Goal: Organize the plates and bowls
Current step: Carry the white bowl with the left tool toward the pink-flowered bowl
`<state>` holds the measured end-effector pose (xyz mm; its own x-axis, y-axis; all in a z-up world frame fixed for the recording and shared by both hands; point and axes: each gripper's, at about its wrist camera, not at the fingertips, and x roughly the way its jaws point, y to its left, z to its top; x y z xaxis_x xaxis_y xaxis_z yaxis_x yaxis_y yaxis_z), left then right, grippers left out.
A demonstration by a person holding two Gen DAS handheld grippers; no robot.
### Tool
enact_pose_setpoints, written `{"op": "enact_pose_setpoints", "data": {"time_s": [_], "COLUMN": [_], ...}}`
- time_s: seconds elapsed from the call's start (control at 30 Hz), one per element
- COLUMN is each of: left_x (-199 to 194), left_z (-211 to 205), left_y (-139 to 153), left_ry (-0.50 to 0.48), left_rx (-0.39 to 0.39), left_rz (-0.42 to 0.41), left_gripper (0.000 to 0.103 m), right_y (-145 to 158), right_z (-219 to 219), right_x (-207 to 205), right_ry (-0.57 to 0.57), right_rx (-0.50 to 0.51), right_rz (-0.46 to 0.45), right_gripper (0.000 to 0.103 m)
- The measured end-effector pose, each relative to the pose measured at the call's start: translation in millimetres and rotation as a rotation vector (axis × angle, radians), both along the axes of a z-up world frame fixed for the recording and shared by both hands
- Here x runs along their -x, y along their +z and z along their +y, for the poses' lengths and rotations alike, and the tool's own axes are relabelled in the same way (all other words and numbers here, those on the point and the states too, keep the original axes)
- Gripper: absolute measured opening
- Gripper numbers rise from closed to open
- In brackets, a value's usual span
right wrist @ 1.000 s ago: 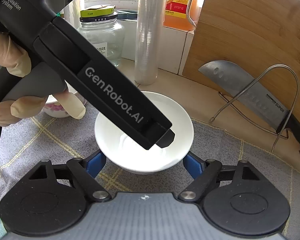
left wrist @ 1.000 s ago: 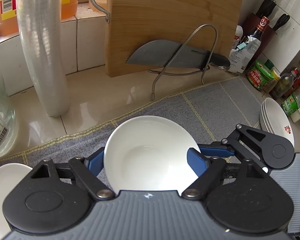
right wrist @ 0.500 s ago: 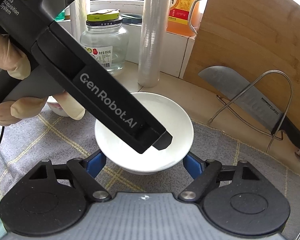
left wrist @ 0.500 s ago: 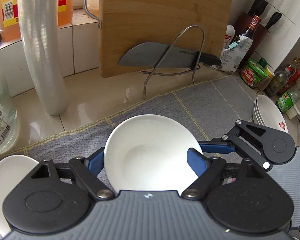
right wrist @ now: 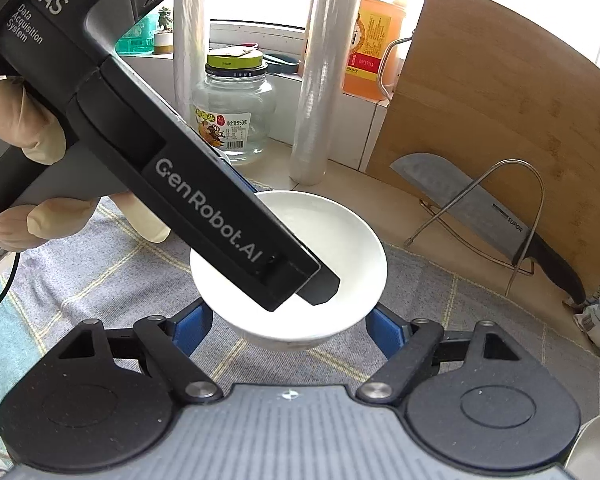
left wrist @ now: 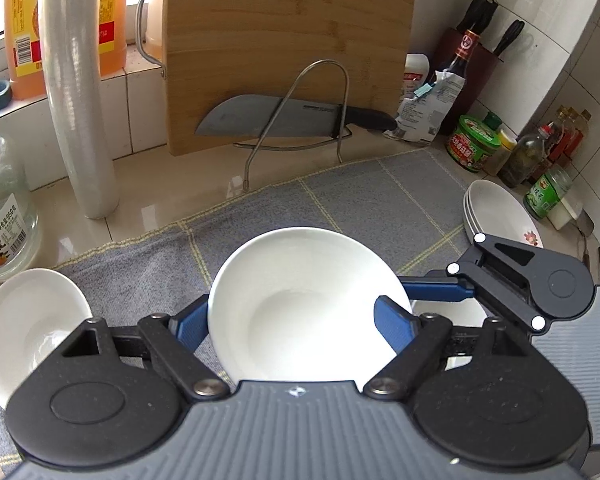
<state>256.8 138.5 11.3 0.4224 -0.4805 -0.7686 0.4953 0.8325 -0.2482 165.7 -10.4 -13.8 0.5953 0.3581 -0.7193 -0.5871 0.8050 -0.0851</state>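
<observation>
While both hand-held grippers clamp it, white bowl (left wrist: 304, 304) between blue pads, above grey mat (left wrist: 380, 200)

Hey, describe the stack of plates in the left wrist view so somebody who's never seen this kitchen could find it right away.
Start at the big wooden cutting board against the wall and follow the grey cloth to its right end. There, just before the sauce bottles, sits the stack of plates. Unlike the plain white bowls nearby, its top plate has a small red flower print.

Three bowls (left wrist: 308, 300), one plate stack (left wrist: 496, 212)
</observation>
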Motion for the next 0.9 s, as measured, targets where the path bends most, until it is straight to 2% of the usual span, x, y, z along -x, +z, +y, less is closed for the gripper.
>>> {"op": "enact_pose_setpoints", "data": {"time_s": [0.47,0.9], "left_x": [47.0,50.4], "left_z": [-43.6,-100.7], "left_y": [10.1,11.1], "left_ry": [-0.105,-0.234], "left_rx": [0.011,0.017], "left_rz": [-0.014,-0.047], "left_gripper": [0.085,0.085], "right_y": [3.0,2.7], "right_z": [-32.8,-77.1], "right_x": [59.2,78.9], "right_ry": [-0.099,-0.233], "right_rx": [0.016,0.033], "right_rz": [-0.015,-0.035], "right_gripper": [0.087,0.087]}}
